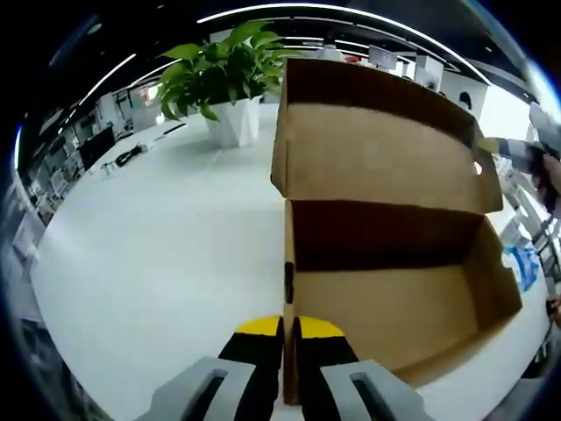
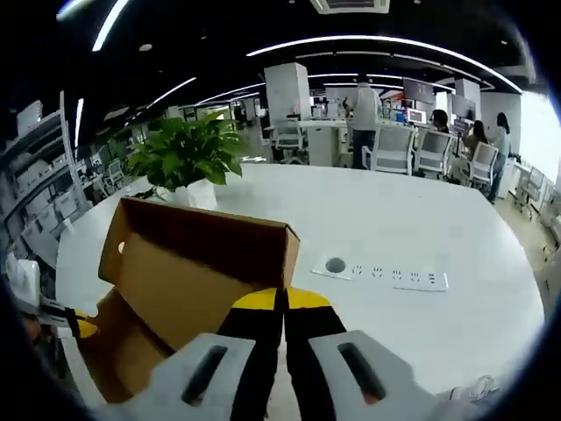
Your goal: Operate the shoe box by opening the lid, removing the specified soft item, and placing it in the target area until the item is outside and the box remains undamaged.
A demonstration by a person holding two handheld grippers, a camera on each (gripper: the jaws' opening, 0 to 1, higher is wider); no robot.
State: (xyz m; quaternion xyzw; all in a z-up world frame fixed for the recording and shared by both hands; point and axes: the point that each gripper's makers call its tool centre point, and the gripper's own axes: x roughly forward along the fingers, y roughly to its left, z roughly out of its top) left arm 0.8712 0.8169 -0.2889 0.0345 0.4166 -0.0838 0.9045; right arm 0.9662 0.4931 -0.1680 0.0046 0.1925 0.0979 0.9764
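Left gripper view: one open shoe box, one potted plant.

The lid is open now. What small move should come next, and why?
Probably let the left gripper release the box wall and look deeper inside: the right gripper holds the lid open, and the floor in view is bare.

The open shoe box gapes unobstructed, its raised lid behind; a potted plant stands beyond.
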